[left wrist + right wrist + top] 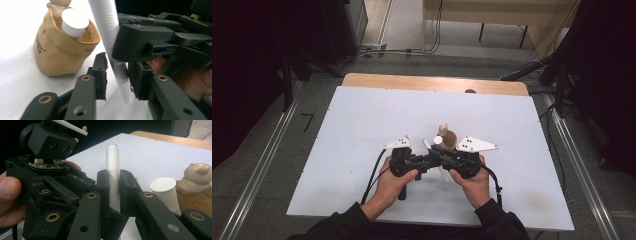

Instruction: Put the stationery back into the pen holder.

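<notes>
The right gripper (pixel 114 192) pinches 1 white tube (pixel 113 162) upright above the table (pixel 362 120), while the left gripper (pixel 116 75) brackets its lower end, seemingly not yet pressing

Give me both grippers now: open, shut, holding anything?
Left gripper: jaws around the lower end of the white tube; a gap shows on one side, so a grip cannot be told.
Right gripper: shut on the white tube.
</notes>
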The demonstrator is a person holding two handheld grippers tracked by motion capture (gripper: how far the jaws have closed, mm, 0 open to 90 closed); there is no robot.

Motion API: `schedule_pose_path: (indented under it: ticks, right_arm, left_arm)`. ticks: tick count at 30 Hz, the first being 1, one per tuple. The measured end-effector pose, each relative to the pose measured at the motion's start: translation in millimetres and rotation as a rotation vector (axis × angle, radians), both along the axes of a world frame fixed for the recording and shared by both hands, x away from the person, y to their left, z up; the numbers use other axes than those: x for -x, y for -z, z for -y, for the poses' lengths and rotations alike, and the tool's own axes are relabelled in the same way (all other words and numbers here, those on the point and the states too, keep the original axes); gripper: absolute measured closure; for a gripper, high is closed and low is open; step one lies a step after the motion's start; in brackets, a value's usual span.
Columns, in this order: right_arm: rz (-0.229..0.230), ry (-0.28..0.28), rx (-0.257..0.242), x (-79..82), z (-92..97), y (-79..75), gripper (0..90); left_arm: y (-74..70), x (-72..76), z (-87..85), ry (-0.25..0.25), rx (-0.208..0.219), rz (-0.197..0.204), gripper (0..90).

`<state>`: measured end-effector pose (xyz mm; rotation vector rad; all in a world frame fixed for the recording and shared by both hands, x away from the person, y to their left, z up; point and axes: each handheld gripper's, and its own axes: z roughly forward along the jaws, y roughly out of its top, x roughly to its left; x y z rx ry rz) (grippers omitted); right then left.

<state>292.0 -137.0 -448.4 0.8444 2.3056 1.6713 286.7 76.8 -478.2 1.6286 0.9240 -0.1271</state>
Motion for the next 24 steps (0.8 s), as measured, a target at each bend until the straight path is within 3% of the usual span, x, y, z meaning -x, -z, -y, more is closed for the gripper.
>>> schedule_pose_path:
  ticks: [7,16,24]
  right_arm:
    - [0.001,0.0,-0.01,0.8,1.5,-1.4,76.8]
    - [0.003,0.0,-0.012,1.4,2.2,-2.3,76.1]
    - [0.0,-0.006,-0.048,2.8,6.4,-5.5,66.0]
  left_arm:
    - [-0.1,-1.2,-3.0,-0.005,0.012,-0.015,78.0]
    - [-0.5,-1.0,-3.6,-0.002,0.011,-0.014,79.5]
    - [-2.9,-1.8,-8.2,-0.024,-0.011,0.001,79.7]
